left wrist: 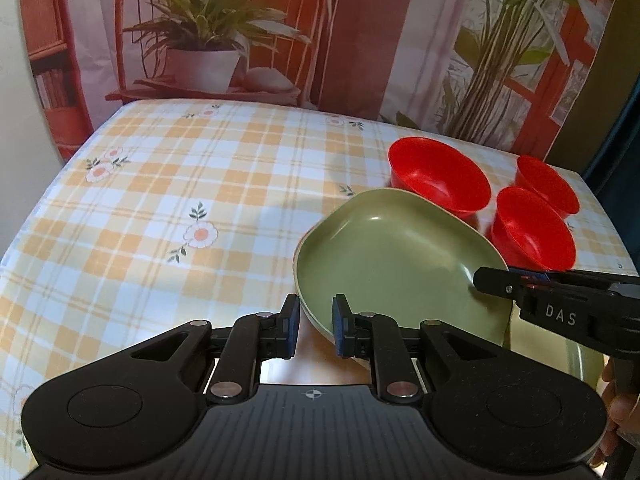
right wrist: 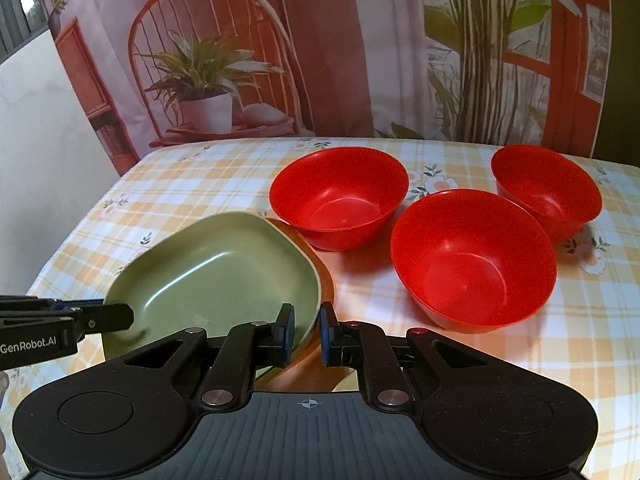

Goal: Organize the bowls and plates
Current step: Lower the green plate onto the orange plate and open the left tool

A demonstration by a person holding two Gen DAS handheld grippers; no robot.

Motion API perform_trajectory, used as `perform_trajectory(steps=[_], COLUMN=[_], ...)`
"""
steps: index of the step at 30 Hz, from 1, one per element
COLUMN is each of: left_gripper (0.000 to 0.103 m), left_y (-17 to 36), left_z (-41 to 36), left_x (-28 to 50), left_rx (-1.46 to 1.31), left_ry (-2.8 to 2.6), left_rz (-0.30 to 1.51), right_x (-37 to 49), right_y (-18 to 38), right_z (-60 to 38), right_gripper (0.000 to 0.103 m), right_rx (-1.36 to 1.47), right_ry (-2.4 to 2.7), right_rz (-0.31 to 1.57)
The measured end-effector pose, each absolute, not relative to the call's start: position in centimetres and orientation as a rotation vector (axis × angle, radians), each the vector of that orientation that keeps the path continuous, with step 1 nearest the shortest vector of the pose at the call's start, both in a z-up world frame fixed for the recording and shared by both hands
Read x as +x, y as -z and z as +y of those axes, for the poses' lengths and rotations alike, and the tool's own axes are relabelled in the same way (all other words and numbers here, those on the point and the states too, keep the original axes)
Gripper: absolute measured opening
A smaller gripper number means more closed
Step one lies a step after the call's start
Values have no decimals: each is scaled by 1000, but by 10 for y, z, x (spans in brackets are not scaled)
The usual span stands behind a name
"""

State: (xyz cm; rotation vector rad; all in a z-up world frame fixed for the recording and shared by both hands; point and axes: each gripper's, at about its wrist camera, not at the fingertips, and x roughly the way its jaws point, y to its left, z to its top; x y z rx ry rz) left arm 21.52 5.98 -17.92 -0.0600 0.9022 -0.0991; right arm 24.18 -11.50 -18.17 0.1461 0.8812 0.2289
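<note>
A green plate [left wrist: 396, 260] is held tilted above the checked tablecloth; it also shows in the right wrist view [right wrist: 216, 268]. My left gripper [left wrist: 316, 326] straddles its near-left rim, jaws a little apart with the rim between the pads. My right gripper [right wrist: 306, 332] straddles the opposite rim the same way, and it shows as a black finger [left wrist: 496, 282] over the plate's right side. Three red bowls stand behind: one at the left [right wrist: 338, 196], one at the front [right wrist: 472, 256], one at the far right [right wrist: 546, 190]. A second green plate [left wrist: 560, 356] shows below the held one.
The table [left wrist: 160, 208] carries a yellow checked cloth with flowers. A printed backdrop with a chair and potted plant [left wrist: 204, 40] hangs behind the far edge. A white wall [right wrist: 44, 140] stands at the left.
</note>
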Motion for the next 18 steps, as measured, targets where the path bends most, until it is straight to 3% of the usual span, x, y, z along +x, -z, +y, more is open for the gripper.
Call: perform_trajectory(steps=[18], left_gripper=[19], left_y=[195], left_z=[55], left_x=[234], left_rx=[-7], left_ry=[86], left_rz=[915], right_x=[250], right_y=[189], right_z=[-102], right_gripper=[13], right_rx=[45], right_ry=[-193], right_rz=[845])
